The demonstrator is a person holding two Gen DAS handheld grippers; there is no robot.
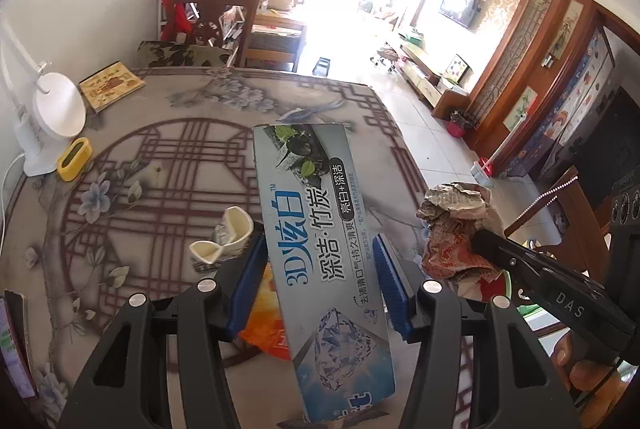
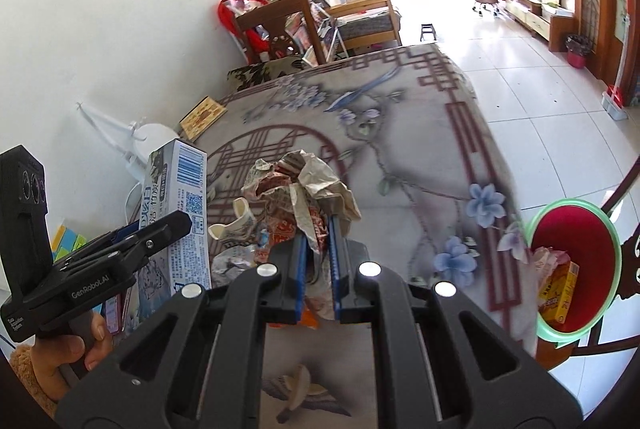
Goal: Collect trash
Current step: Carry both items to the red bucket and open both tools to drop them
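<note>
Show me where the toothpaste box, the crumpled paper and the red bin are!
toothpaste box (image 1: 316,229): left wrist view, its printed front.
crumpled paper (image 2: 304,185): right wrist view, its wrinkled top.
red bin (image 2: 576,229): right wrist view, its red inner wall.

Ahead of both tongs the patterned tabletop (image 2: 420,149) lies bare out to its far edge. Below and just left of the right tongs (image 2: 320,269) a crumpled paper cup (image 2: 236,225) and wrappers clutter the surface. Left of the left tongs (image 1: 320,281) stand a white lamp (image 1: 56,109) and a yellow holder (image 1: 74,159). Right of the right tongs, past the tabletop edge, a red bin (image 2: 576,253) stands open.
</note>
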